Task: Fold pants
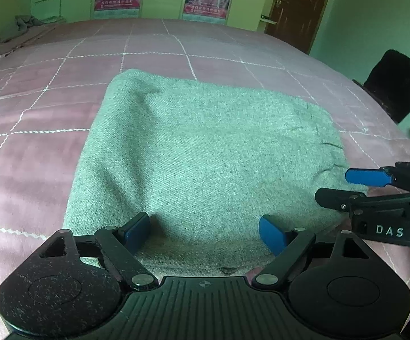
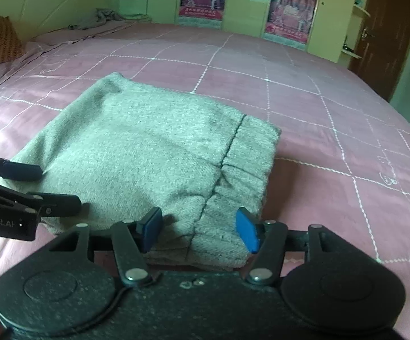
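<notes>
My pants (image 1: 205,153) lie folded into a compact block near the bed's (image 1: 49,153) front edge, both my left gripper (image 1: 205,233) and right gripper (image 2: 198,228) open, little apparently left.

Pants (image 1: 205,153): grey cloth, coarse, fuzzy weave, matt. Bed cover (image 1: 154,65): pink cloth, smooth, stitched white lines. Left claw (image 1: 205,233): matt black plastic, speckled, metal rivets, blue pads (image 1: 273,235). Door (image 1: 298,5): dark wood.
</notes>
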### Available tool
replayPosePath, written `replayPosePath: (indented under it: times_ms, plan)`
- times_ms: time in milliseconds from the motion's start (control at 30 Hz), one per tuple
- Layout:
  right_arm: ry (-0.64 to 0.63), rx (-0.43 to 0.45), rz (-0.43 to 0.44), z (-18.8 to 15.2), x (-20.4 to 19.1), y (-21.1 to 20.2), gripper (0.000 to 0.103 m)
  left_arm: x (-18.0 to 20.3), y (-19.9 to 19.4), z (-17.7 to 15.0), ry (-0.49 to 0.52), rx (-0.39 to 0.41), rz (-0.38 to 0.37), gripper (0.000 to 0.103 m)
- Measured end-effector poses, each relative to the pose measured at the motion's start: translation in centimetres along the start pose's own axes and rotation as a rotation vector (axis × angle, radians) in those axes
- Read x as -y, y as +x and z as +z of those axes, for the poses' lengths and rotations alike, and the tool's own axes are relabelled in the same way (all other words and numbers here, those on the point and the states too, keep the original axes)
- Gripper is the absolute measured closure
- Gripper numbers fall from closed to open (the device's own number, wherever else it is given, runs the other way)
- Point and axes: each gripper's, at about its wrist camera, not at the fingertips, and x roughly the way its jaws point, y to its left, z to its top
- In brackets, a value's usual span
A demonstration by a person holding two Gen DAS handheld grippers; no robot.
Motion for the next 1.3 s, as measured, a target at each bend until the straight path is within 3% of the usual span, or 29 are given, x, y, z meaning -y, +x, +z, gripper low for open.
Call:
replayPosePath:
  times_ms: [500,1133,1300]
  plan:
    - [0.032,-0.06,0.004,1.1,0.1,0.6,0.041,0.7,1.1,1.5,0.044,-0.106,-0.017,0.003]
    - [0.048,0.036,0.014,-0.1,0.7,0.9,0.033,1.2,1.1,0.7,0.055,-0.014,-0.003,0.0]
    - [0.037,0.025,0.008,0.5,0.5,0.8,0.03,0.8,0.1,1.9,-0.016,-0.032,0.004,0.0]
